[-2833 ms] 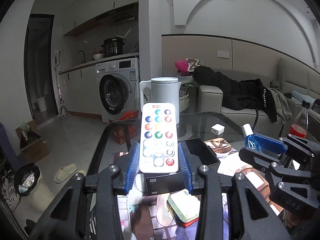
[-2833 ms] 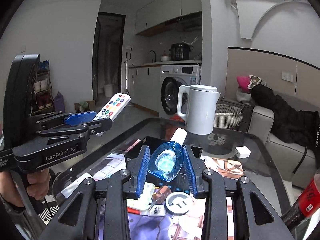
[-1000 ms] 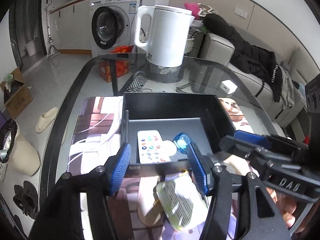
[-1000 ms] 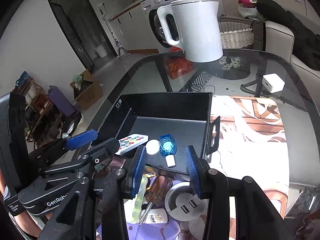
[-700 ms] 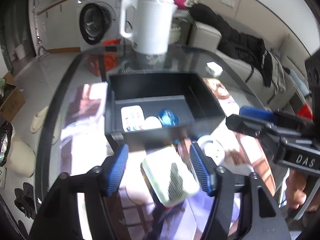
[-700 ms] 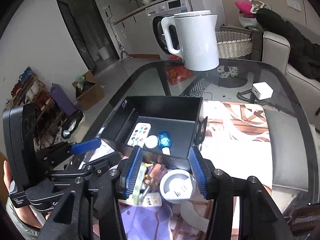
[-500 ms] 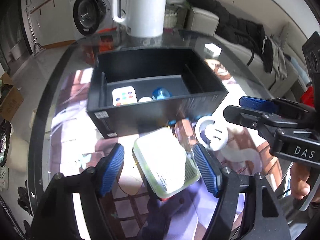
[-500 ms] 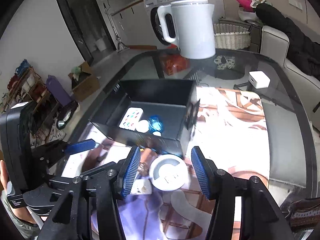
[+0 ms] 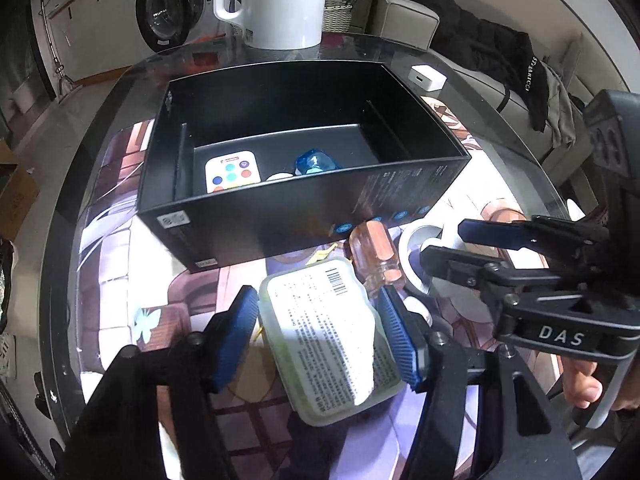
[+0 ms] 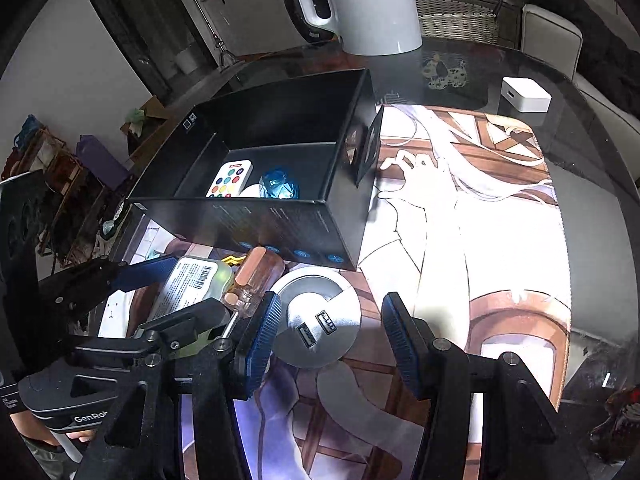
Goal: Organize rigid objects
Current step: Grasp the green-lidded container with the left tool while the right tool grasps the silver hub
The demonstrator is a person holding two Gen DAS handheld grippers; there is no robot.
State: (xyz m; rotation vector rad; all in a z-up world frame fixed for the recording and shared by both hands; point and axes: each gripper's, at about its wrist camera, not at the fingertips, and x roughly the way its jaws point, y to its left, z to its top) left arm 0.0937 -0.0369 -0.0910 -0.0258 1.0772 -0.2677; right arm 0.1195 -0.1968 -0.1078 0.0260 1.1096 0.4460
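The black box sits open-topped, remote and blue bottle inside. Just before its front wall, the green case lies lengthwise toward it, between the left gripper's closing, apparently non-touching pads. Beside it, the right gripper straddles the round hub unclenched.

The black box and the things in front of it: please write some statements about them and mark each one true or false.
1. The remote control lies inside the black box. True.
2. The blue bottle is still on the mat outside the box. False: it lies in the box beside the remote control.
3. The left gripper has the pale green case between its jaws. True.
4. The round silver USB hub is inside the box. False: it lies on the mat in front of the box, between the jaws of the right gripper.
5. The white kettle stands in the box. False: it stands on the glass table behind it.
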